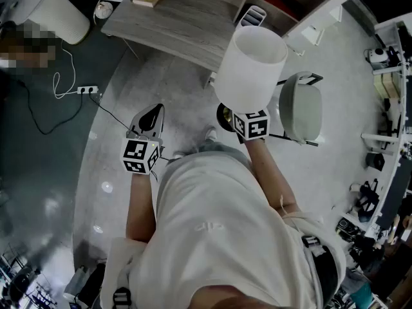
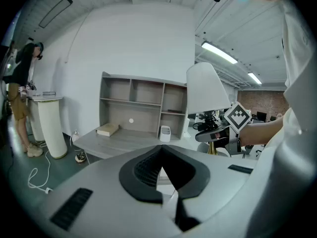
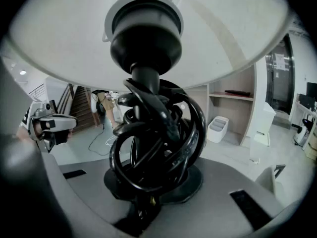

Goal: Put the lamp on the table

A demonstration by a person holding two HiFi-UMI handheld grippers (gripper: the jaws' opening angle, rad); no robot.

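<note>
The right gripper [image 1: 241,121] was clamped on the black stem of the lamp [image 1: 251,66], which hung just short of the front edge of the table [image 1: 180,28]. It wanted keeping upright and lowering base-flat past that edge (the left gripper [image 1: 149,122], apparently closed and empty, could steady it).

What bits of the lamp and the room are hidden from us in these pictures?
- Right gripper view: the lamp has a black wire body that blocks where the right tongs pinch it; its shade runs off the top edge.
- Head view: the shade covers the wire body and most of the foot.
- Left gripper view: the book on the table is too small to read.
</note>
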